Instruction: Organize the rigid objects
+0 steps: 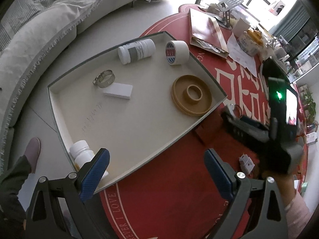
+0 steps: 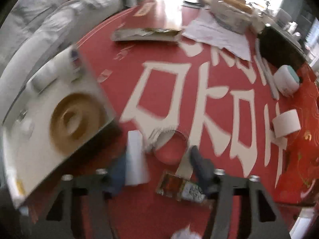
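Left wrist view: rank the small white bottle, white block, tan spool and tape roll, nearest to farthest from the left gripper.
From the left gripper:
1. small white bottle, near corner of the tray, beside the left finger.
2. white block, mid-tray by the metal hose clamp.
3. tan spool, right side; close to the block.
4. tape roll, far corner.

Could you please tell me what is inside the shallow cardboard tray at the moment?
The tray holds two white bottles, a tape roll, a metal hose clamp, a white block and a tan spool. The left gripper hides part of the nearer bottle.
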Action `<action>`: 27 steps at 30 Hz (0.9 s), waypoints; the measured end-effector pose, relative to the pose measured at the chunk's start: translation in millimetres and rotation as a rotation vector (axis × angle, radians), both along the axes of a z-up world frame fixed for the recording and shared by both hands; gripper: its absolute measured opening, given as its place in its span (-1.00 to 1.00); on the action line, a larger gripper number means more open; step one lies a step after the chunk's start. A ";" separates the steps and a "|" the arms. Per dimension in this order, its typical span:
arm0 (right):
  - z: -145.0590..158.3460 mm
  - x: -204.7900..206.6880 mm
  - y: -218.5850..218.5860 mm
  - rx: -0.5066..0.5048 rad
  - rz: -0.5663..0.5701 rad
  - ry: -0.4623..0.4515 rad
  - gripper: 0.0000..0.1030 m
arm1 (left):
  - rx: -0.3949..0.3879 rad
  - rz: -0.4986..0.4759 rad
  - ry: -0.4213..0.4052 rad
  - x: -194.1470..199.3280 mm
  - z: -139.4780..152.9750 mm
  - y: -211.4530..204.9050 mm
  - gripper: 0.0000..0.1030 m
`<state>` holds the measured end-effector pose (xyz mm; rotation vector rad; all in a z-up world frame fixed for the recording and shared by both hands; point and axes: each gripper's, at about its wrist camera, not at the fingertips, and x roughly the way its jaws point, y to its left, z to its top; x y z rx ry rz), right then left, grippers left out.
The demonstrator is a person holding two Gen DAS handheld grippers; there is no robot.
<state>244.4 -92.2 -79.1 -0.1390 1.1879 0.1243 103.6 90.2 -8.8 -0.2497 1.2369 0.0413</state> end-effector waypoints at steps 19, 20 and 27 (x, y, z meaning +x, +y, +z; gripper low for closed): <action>27.8 -37.9 17.3 -0.001 0.125 -0.060 0.68 | -0.010 0.017 0.022 -25.0 -5.3 10.4 0.88; 21.8 -31.3 21.9 -0.005 0.146 -0.049 0.68 | -0.008 0.019 0.023 -24.8 -5.8 11.5 0.88; 0.6 -12.2 42.8 0.003 0.269 -0.025 0.68 | -0.009 0.023 0.045 -25.0 -11.6 13.3 0.88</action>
